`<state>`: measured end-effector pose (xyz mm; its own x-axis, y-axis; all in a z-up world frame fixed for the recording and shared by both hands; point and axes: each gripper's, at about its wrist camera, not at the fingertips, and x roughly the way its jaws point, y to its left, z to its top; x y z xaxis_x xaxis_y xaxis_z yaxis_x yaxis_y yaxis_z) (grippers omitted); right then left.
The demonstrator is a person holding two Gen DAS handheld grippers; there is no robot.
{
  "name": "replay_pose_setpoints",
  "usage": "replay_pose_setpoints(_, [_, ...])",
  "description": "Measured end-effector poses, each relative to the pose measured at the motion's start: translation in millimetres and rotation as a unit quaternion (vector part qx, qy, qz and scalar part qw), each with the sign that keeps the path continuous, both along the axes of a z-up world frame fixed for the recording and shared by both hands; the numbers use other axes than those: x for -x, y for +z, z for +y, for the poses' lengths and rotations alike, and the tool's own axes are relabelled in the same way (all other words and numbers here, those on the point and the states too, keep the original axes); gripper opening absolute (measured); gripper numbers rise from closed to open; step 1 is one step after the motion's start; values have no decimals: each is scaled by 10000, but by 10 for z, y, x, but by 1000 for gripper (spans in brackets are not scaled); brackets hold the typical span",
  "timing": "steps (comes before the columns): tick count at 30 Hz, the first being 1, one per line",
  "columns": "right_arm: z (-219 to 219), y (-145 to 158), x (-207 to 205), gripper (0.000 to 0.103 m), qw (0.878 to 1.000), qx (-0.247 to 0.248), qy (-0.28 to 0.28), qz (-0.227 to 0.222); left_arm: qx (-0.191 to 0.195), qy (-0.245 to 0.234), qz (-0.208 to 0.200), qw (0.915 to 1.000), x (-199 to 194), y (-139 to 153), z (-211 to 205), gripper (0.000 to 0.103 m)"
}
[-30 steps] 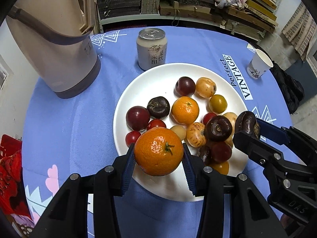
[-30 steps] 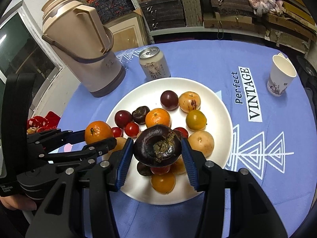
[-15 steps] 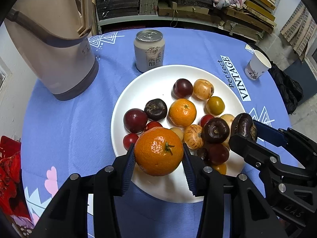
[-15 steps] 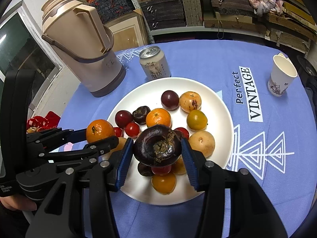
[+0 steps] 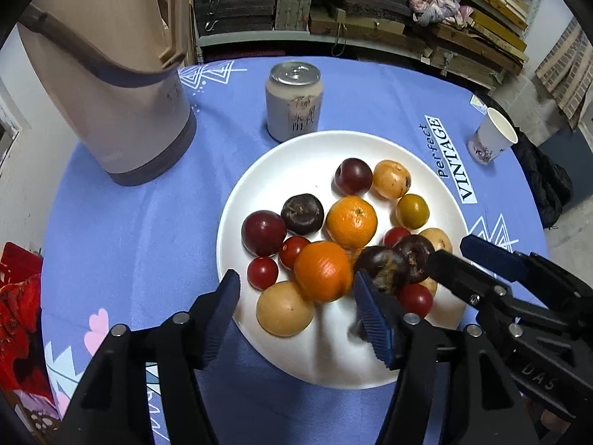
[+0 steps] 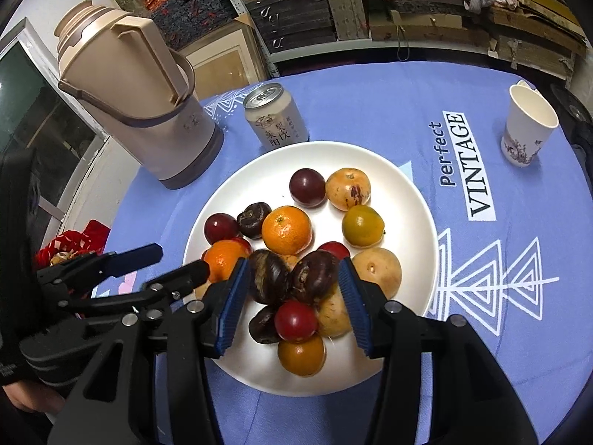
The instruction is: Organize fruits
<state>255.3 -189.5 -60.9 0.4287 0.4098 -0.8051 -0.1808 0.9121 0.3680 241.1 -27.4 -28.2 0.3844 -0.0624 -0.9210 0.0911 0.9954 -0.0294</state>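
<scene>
Fruits sit heaped on a round white plate (image 5: pixel 237 200) near the middle of the round table, which we see draped in a lavender-blue cloth (image 5: pixel 122 230) printed with the words "Perfect VINTAGE". Largest on the table is a tall beige plastic thermos jug (image 6: pixel 126 89) with a grey band, standing toward the far left edge. Beside the plate's far rim stands a pale drink can (image 5: pixel 294 102) with a silver top, and a white paper cup (image 6: pixel 528 129) stands alone near the far right edge.

We hold the left gripper (image 5: pixel 296 309) over the plate's near left rim. Its jaws have just been opening and now stand well apart, with a blurred orange mandarin (image 5: pixel 323 272) between them, clear of the left pad and close by the right one; we cannot tell whether it has landed. A tan round fruit (image 5: pixel 284 308) lies just below it.

We hold the right gripper (image 6: pixel 291 294) over the plate's near side, its blue pads (image 6: pixel 231 304) partly open on either side of two dark purple-brown fruits (image 6: pixel 292 276) that sit side by side; whether the pads press on them we cannot tell. Under them lie a small red tomato (image 6: pixel 295 319) and an orange-yellow fruit (image 6: pixel 301 355).

Farther back on the plate lie a second mandarin (image 6: pixel 286 229), two dark red plums (image 6: pixel 307 187), a speckled tan fruit (image 6: pixel 347 188) and a greenish-yellow citrus (image 6: pixel 362 225).
</scene>
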Motion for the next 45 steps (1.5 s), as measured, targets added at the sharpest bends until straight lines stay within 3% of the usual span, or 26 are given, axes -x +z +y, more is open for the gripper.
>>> replay_pose_setpoints(16, [-8, 219, 400, 60, 9999, 58, -8, -91, -14, 24, -83, 10000, 320, 220, 15, 69])
replay_pose_setpoints(18, [-10, 247, 470, 67, 9999, 88, -18, -100, -44, 27, -93, 9999, 382, 252, 26, 70])
replay_pose_setpoints(19, [-25, 261, 526, 70, 9998, 128, -70, -98, -104, 46, -103, 9999, 421, 267, 34, 76])
replay_pose_setpoints(21, [-57, 274, 596, 93, 9997, 158, -164, -83, -199, 99, -145, 9996, 493, 298, 62, 82])
replay_pose_setpoints(25, [-88, 346, 788, 96, 9987, 434, -192, -190, -56, 124, -99, 9999, 686, 356, 126, 88])
replay_pose_setpoints(31, [-96, 418, 1017, 98, 9972, 659, -206, -274, -250, 51, -169, 9995, 948, 422, 129, 97])
replay_pose_setpoints(45, [-108, 564, 1425, 98, 9949, 885, -207, -444, -186, -50, -107, 9998, 1313, 487, 109, 99])
